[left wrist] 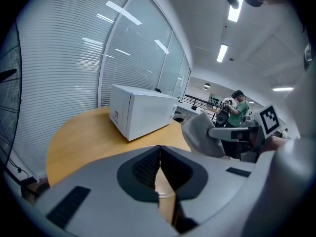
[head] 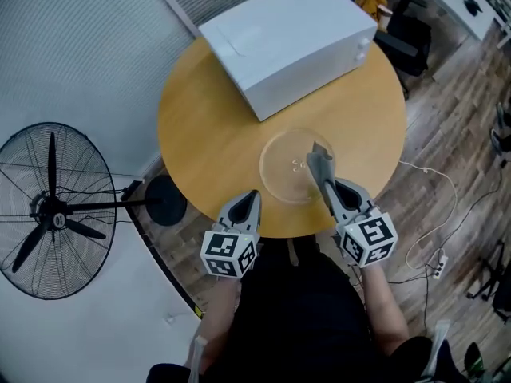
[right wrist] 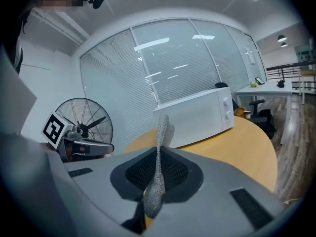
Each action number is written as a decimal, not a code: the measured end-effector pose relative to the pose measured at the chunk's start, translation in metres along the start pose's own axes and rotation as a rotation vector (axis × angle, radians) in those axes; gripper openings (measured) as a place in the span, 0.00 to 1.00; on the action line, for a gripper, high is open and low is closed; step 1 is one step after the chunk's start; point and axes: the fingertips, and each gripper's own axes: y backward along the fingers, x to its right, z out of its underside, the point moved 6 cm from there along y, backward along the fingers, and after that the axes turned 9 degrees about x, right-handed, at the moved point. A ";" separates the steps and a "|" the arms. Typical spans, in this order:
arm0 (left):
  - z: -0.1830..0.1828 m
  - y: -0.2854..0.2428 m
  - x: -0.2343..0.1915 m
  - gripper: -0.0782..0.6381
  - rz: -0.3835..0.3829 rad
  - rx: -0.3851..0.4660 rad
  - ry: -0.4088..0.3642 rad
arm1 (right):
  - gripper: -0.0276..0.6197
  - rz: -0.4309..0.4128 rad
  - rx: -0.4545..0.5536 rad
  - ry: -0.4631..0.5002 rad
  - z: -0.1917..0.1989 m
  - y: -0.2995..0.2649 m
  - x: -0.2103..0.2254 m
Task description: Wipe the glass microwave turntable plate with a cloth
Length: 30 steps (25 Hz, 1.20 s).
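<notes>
The glass turntable plate (head: 281, 164), a clear round disc with a raised moulded hub at its centre, lies flat on the near part of the round wooden table (head: 207, 134), in front of the person and apart from the white microwave (head: 287, 42) at the table's far side. Over the plate's right portion a grey cloth (head: 319, 159), limp and finely knitted, stands as a folded strip from the right gripper (head: 325, 182), whose jaws are pressed together on its lower part. Whether the cloth's tip already meets the glass cannot be told from any view. The left gripper (head: 253, 195) sits at the table's near edge, just short of the plate's rim, with its ribbed dark pads closed on each other and nothing between them. The step in hand appears to be the approach to wiping. The next move would call for laying the cloth flat on the glass and sweeping it across, with enough pressure to rub. Smooth glass on polished wood is likely to slide or turn, so the left gripper may be needed to steady the rim. Beyond the table stands a black wire-guarded pedestal fan (head: 52, 210), on a wood-plank floor (head: 447, 134).
</notes>
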 end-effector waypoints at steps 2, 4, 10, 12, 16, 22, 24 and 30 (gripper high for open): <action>0.004 -0.003 -0.007 0.10 -0.005 -0.016 0.012 | 0.08 -0.007 -0.017 -0.002 0.003 -0.007 -0.002; 0.011 -0.009 -0.016 0.10 -0.007 -0.036 0.028 | 0.08 -0.004 -0.031 -0.003 0.005 -0.014 -0.002; 0.033 -0.033 -0.046 0.10 0.007 -0.106 0.077 | 0.08 0.019 -0.066 -0.003 0.008 -0.034 -0.003; 0.041 -0.044 -0.054 0.12 0.016 -0.135 0.084 | 0.08 0.025 -0.082 0.001 0.010 -0.041 -0.003; 0.061 -0.061 -0.067 0.15 0.030 -0.194 0.108 | 0.08 0.043 -0.126 0.014 0.021 -0.051 -0.002; 0.092 -0.087 -0.083 0.20 0.049 -0.267 0.191 | 0.08 0.069 -0.167 0.004 0.030 -0.062 0.000; 0.103 -0.094 -0.086 0.21 0.051 -0.291 0.220 | 0.08 0.076 -0.179 0.001 0.033 -0.063 0.001; 0.135 -0.118 -0.096 0.26 0.037 -0.381 0.269 | 0.08 0.101 -0.221 0.002 0.040 -0.065 0.005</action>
